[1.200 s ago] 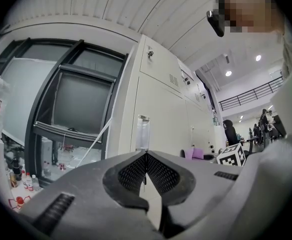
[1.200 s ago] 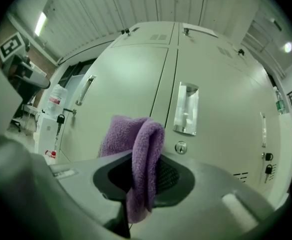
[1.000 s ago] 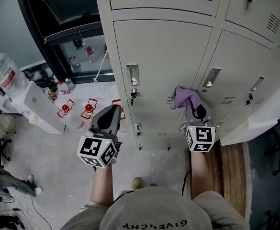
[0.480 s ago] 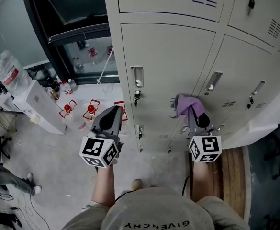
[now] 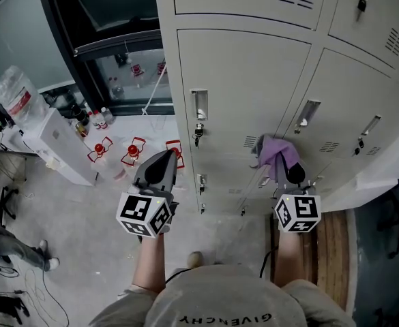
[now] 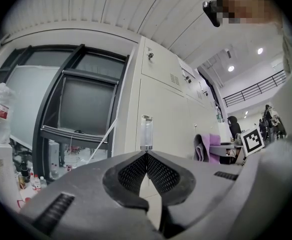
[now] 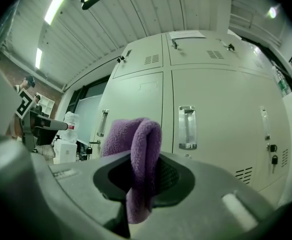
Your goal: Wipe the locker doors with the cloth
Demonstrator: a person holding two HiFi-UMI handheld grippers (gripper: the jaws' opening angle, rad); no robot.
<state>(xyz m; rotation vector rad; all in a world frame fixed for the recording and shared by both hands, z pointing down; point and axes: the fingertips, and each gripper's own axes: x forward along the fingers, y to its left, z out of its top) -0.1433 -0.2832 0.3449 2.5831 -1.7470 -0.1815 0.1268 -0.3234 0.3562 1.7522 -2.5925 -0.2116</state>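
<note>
The pale grey locker doors (image 5: 247, 80) fill the upper right of the head view, each with a metal handle (image 5: 198, 105). My right gripper (image 5: 284, 165) is shut on a purple cloth (image 5: 278, 151) and holds it close in front of a lower door, beside a slanted handle (image 5: 307, 115); whether the cloth touches the door is unclear. In the right gripper view the cloth (image 7: 142, 151) hangs folded between the jaws, with the doors (image 7: 215, 109) behind it. My left gripper (image 5: 167, 157) is shut and holds nothing, left of the lockers. Its jaws (image 6: 146, 154) meet in front of a handle (image 6: 146, 132).
A white cabinet (image 5: 59, 145) with a large water bottle (image 5: 13, 90) stands at the left. Small red-topped bottles (image 5: 132, 154) sit on the floor by a dark glass frame (image 5: 97, 39). A wooden platform (image 5: 330, 234) lies under the right lockers. My shoe (image 5: 196, 259) shows below.
The right gripper with the cloth has slid slightly down and right along the lower locker door. The left gripper has hardly moved and stays shut.
</note>
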